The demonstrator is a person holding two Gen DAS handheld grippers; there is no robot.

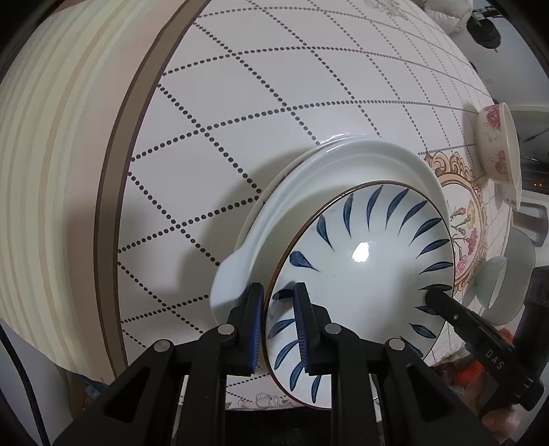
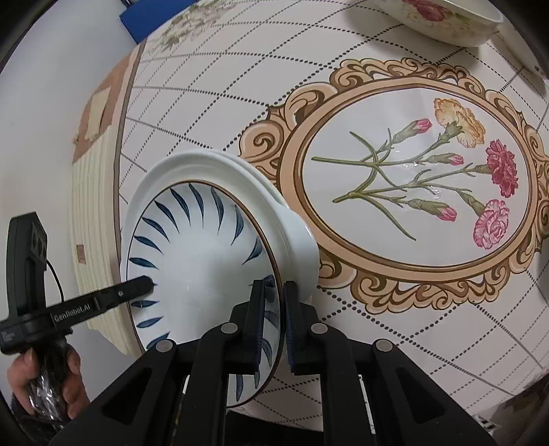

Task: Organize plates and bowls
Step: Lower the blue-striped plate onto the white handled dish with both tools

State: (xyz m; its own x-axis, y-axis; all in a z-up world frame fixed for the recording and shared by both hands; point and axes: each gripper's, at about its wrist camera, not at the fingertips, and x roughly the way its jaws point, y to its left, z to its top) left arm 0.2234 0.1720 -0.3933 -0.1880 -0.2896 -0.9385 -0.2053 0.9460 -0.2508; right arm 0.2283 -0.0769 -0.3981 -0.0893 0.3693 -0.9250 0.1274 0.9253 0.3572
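A white bowl with blue leaf strokes [image 1: 360,254] [image 2: 202,254] rests inside a larger white dish with lug handles [image 1: 343,161] [image 2: 192,164] on the table. My left gripper [image 1: 279,308] is shut on the bowl's near rim, one pad inside and one outside. My right gripper [image 2: 274,302] is shut on the opposite rim in the same way. Each wrist view also shows the other gripper's fingers [image 1: 446,308] [image 2: 137,286] reaching the bowl. At least one more plate edge shows under the dish.
The table [image 1: 240,103] wears a dotted-grid cloth with a floral medallion [image 2: 411,178]. A rose-patterned bowl [image 1: 494,144] [image 2: 446,20] stands further off, and a pale bowl [image 1: 494,281] is nearer. The table's edge [image 1: 113,206] runs close beside the dish. A hand [image 2: 44,377] holds the left gripper.
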